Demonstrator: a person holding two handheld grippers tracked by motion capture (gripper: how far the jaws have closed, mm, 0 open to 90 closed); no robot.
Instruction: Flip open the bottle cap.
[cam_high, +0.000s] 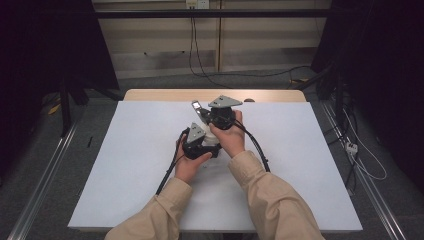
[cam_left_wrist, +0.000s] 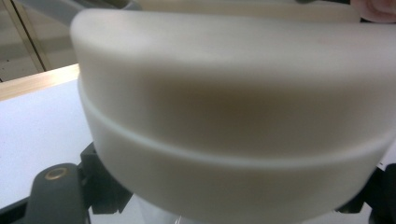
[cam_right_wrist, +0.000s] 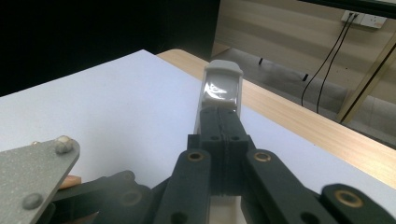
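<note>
On the table (cam_high: 125, 165), covered by a white sheet with a light wood edge showing at the far side, both hands work close together near the middle. No brand, label or readable writing on anything in view.

Largest item in hand: a cream-white rounded container (cam_left_wrist: 233, 116), smooth plastic-looking body with a raised seam line running round it, slightly wider above the seam. The left gripper view sits right up against it, so its full shape is hard to judge; probably a squat jar or case. In the high view it shows as a pale patch (cam_high: 214, 136) between the two hands, held above the sheet.

Left gripper (cam_high: 199, 145): jaws drawn in narrow and clamped on the container, black jaw arms at either lower side of it in its own view. Grey three-cornered plate on top, cable trailing back along the forearm.

Right gripper (cam_right_wrist: 223, 126): jaws pressed together, pinching the base of a small grey-white flap (cam_right_wrist: 223, 86), with a glossy pale face and a rounded top end, standing up beyond the jaw tips. In the high view the flap (cam_high: 196, 106) angles up and left from the right gripper (cam_high: 204, 116).

Beige sleeves on both forearms.
</note>
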